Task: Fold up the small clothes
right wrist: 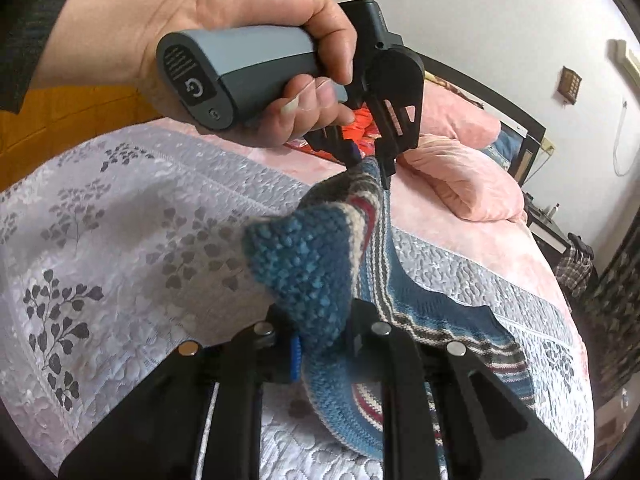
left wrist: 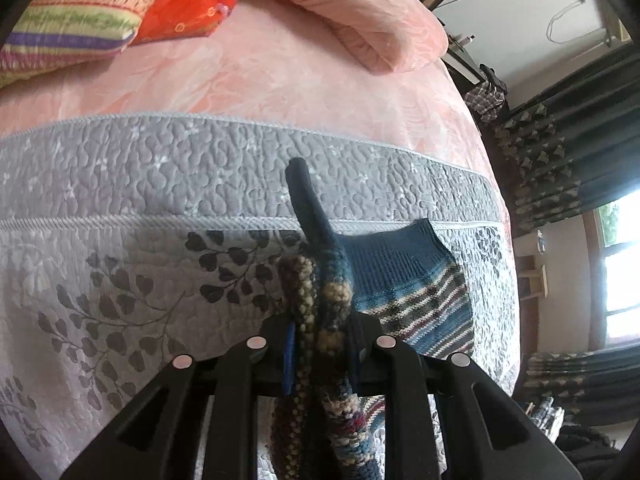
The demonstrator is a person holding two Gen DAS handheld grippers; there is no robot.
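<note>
Left wrist view: the left gripper [left wrist: 320,344] is clamped on a bunched striped knit sock [left wrist: 400,292], held above the grey quilt [left wrist: 140,184]; open quilt lies leftward. Right wrist view: the right gripper [right wrist: 320,340] is clamped on the sock's blue end; a hand [right wrist: 240,36] grips the other tool's handle; lower folds are hidden.

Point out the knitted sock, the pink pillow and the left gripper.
knitted sock [right wrist: 300,264]: right wrist view, blue toe end.
pink pillow [left wrist: 372,24]: left wrist view, its upper face.
left gripper [right wrist: 370,160]: right wrist view, at its fingertips, clamped on the sock.
</note>
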